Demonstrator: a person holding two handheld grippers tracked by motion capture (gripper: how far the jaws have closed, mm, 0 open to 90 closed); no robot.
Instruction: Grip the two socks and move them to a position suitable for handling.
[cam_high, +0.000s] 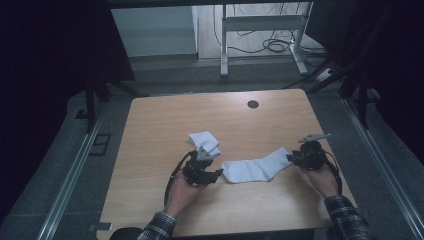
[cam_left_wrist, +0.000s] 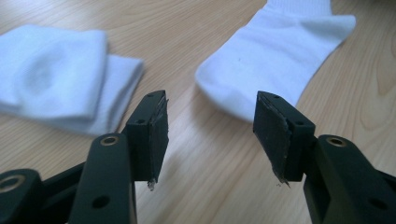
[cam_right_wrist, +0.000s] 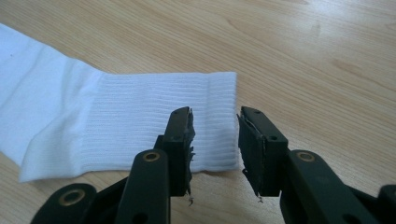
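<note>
A long white cotton sock (cam_high: 256, 168) was laid flat on the light wooden table (cam_high: 165, 120), near its front edge, with the toe end to the left and the ribbed cuff to the right. No brand, label or writing could be read on it or on anything else.

The left gripper (cam_high: 216, 174) was held just beside the toe of the sock. In the left gripper view (cam_left_wrist: 210, 135) its two black jaws were seen apart, with bare wood between them and the sock's toe (cam_left_wrist: 280, 51) a little way ahead. Nothing was being pinched there.

The right gripper (cam_high: 290, 158) was held at the cuff end. In the right gripper view (cam_right_wrist: 215, 140) the jaws were seen set around the corner of the ribbed cuff (cam_right_wrist: 154, 126), with a narrow gap left between them. The pads were not seen pressed on the cloth, so the cuff was not yet gripped.

A small folded white sock (cam_high: 205, 141) was lying farther back on the table, just behind the left gripper and apart from the long sock. It was also seen at the left of the left gripper view (cam_left_wrist: 60, 79).

A small black round hole (cam_high: 253, 104) was seen near the far edge of the table.
</note>
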